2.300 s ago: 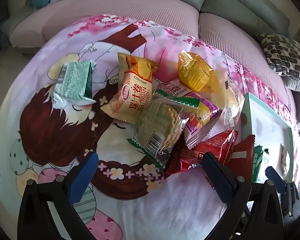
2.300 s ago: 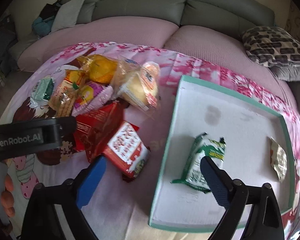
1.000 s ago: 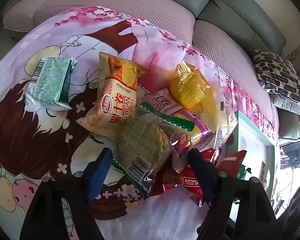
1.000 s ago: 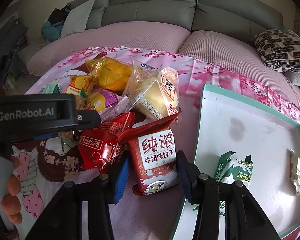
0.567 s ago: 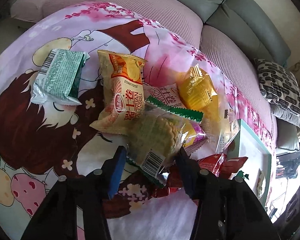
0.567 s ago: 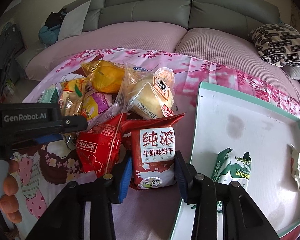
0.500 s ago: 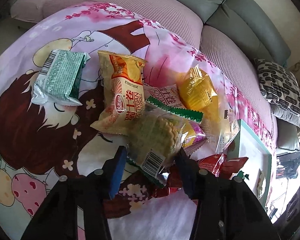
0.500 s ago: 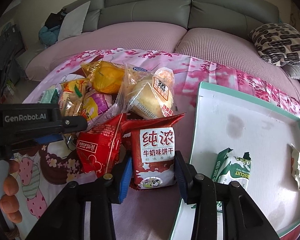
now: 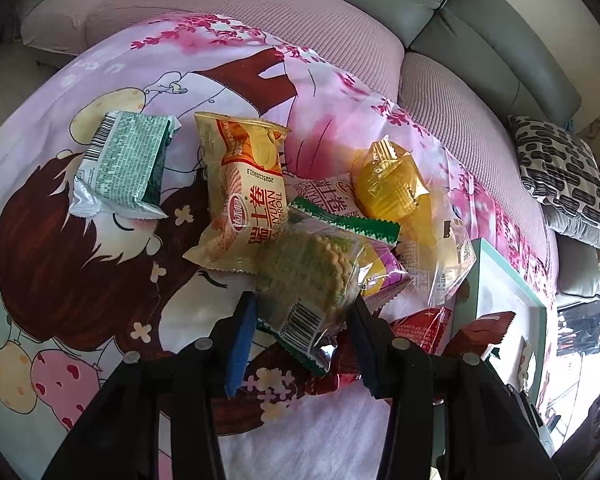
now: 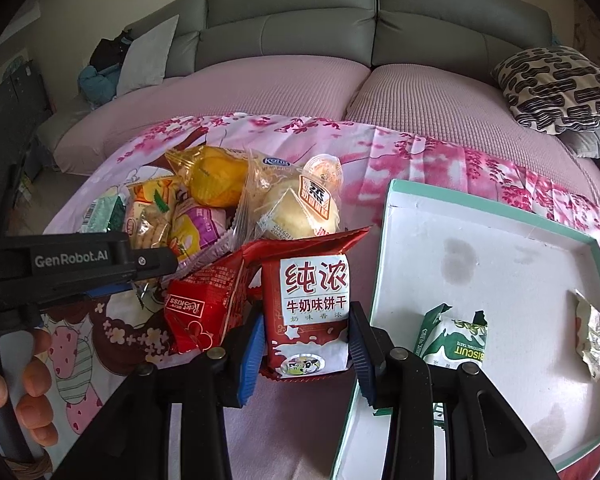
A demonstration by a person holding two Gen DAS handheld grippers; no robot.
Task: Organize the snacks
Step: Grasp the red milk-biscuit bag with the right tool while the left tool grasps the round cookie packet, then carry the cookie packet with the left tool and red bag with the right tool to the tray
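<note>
A heap of snack packets lies on a pink cartoon-print cloth (image 9: 100, 288). My left gripper (image 9: 300, 308) has its jaws closing on a clear packet of green crackers (image 9: 304, 276), and its blue pads press the packet's two sides. My right gripper (image 10: 306, 320) is shut on a red milk-biscuit packet (image 10: 314, 292) just left of the teal-rimmed white tray (image 10: 384, 248). The left gripper (image 10: 152, 264) also shows in the right wrist view, held by a hand. In the tray lie a green biscuit packet (image 10: 456, 344) and a foil wrapper (image 10: 590, 340).
Around the held packets lie a yellow roll packet (image 9: 248, 196), a green-silver packet (image 9: 120, 164), a yellow cake (image 9: 392, 184), a wrapped bun (image 10: 296, 208) and a red packet (image 10: 200, 312). A grey sofa (image 10: 300, 36) and a patterned cushion (image 10: 560, 84) stand behind.
Both grippers came down from wide open onto the heap. The left jaws narrowed onto the green cracker packet, the right jaws onto the red milk-biscuit packet.
</note>
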